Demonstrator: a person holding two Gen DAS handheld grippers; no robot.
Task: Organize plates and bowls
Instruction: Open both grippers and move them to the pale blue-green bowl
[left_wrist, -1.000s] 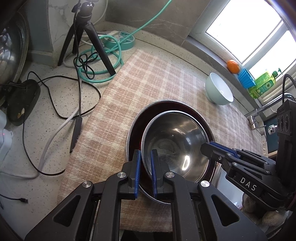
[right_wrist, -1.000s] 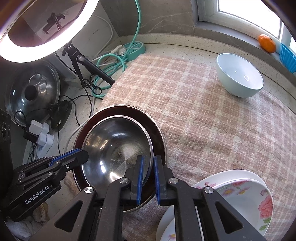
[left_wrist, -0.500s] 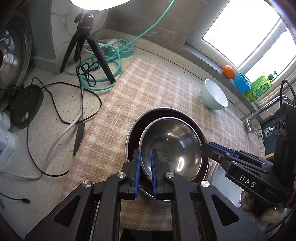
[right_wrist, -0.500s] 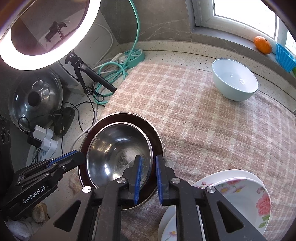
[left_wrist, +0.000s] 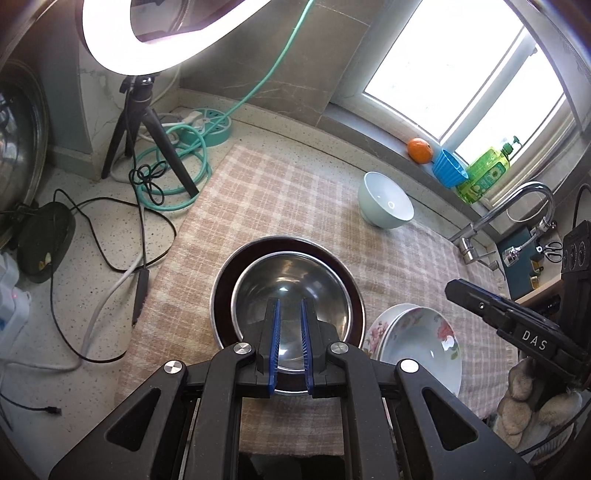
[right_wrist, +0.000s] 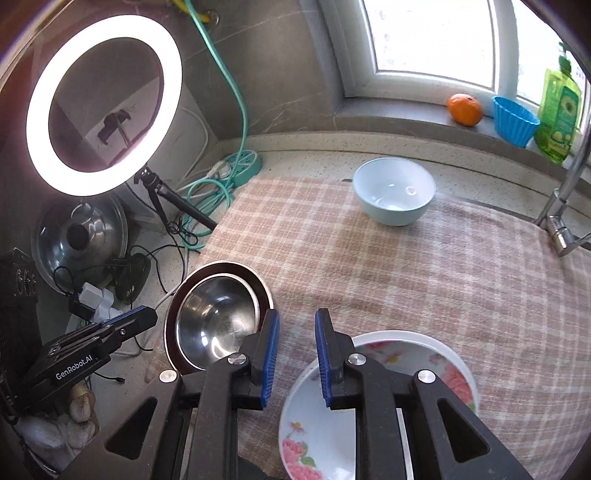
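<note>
A steel bowl (left_wrist: 291, 295) sits nested inside a dark red bowl (left_wrist: 347, 280) on the checked cloth; both show in the right wrist view too, steel bowl (right_wrist: 214, 321) and red rim (right_wrist: 264, 291). My left gripper (left_wrist: 290, 310) hovers above the steel bowl, jaws a little apart and empty. My right gripper (right_wrist: 295, 325) is open and empty, above the cloth between the nested bowls and the stacked floral plates (right_wrist: 450, 373), also seen in the left wrist view (left_wrist: 424, 339). A pale blue bowl (right_wrist: 394, 195) stands alone at the back (left_wrist: 386, 205).
A ring light on a tripod (right_wrist: 103, 103), cables (left_wrist: 110, 221) and a green hose (left_wrist: 173, 173) lie left of the cloth. A pot lid (right_wrist: 79, 236) leans at the far left. A tap (left_wrist: 517, 206), an orange (right_wrist: 464, 109), a blue cup (right_wrist: 515, 123) and a soap bottle (right_wrist: 559, 118) stand by the window.
Both grippers have let go of the nested bowls' rim and lifted up and back. The right gripper has opened and swung right, towards the floral plates. The bowls stay put.
</note>
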